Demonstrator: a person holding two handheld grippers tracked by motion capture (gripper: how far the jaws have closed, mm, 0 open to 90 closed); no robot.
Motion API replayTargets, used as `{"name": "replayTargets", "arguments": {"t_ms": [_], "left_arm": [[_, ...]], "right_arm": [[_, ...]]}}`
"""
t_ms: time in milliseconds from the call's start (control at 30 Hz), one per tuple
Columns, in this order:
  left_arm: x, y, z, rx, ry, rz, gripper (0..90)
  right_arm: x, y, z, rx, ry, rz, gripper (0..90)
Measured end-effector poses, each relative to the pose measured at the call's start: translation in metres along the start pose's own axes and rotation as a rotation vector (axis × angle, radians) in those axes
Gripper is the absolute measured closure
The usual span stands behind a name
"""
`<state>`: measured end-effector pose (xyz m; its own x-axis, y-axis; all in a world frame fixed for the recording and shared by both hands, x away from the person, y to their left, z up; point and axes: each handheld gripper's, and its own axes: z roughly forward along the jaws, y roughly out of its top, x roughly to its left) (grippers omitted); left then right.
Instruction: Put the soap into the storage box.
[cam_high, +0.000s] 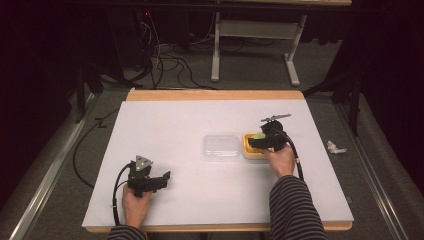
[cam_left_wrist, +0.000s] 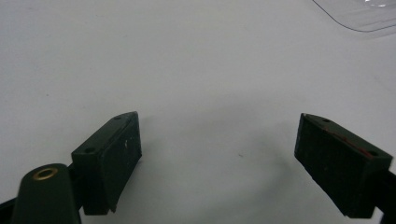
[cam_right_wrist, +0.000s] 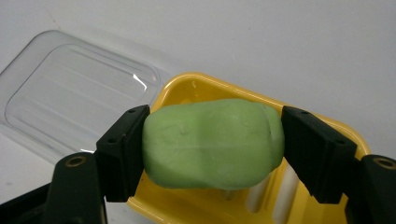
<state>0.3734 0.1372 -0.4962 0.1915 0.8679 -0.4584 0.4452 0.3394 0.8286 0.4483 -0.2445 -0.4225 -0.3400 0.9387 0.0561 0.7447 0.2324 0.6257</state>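
Note:
My right gripper (cam_right_wrist: 212, 144) is shut on a green soap bar (cam_right_wrist: 212, 142), its black pads pressing both ends. It holds the bar just over a yellow soap dish (cam_right_wrist: 341, 135). In the high view the right gripper (cam_high: 265, 139) hangs over that yellow dish (cam_high: 248, 150) right of centre, a bit of the green bar (cam_high: 258, 135) showing. My left gripper (cam_high: 161, 180) rests low at the near left of the white table, and its jaws (cam_left_wrist: 217, 161) stand wide open over bare table with nothing between them.
A clear plastic lid (cam_high: 221, 147) lies flat just left of the dish; it is the clear lid (cam_right_wrist: 79, 100) at the upper left of the right gripper view. The white tabletop (cam_high: 200, 200) has a wooden edge. A crumpled white scrap (cam_high: 335, 147) lies on the floor at right.

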Motion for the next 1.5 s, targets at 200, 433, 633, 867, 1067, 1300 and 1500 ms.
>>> {"name": "replayTargets", "arguments": {"t_ms": [200, 433, 633, 867, 1067, 1300, 1500], "left_arm": [[0.0, 0.0, 0.0, 0.003, -0.001, 0.002, 15.3], [0.0, 0.0, 0.0, 0.0, -0.001, -0.002, 15.3], [0.0, 0.0, 0.0, 0.002, -0.002, -0.001, 15.3], [0.0, 0.0, 0.0, 0.002, -0.002, -0.003, 15.3], [0.0, 0.0, -0.001, 0.002, -0.004, -0.003, 15.3], [0.0, 0.001, -0.001, -0.008, -0.008, -0.009, 15.3], [0.0, 0.001, -0.001, -0.008, -0.008, -0.01, 15.3]], "right_arm": [[-0.001, -0.002, 0.005, 0.014, -0.003, 0.0, 27.4], [-0.002, -0.003, 0.008, 0.028, -0.007, -0.004, 27.3], [-0.002, -0.005, 0.008, 0.018, -0.006, -0.007, 27.2], [0.0, -0.006, 0.009, 0.028, 0.007, -0.017, 27.2], [0.003, -0.009, 0.007, 0.05, -0.004, -0.042, 27.2], [0.004, -0.012, 0.008, 0.068, -0.029, -0.041, 27.2], [0.002, -0.011, 0.01, 0.069, -0.028, -0.034, 27.1]]}}
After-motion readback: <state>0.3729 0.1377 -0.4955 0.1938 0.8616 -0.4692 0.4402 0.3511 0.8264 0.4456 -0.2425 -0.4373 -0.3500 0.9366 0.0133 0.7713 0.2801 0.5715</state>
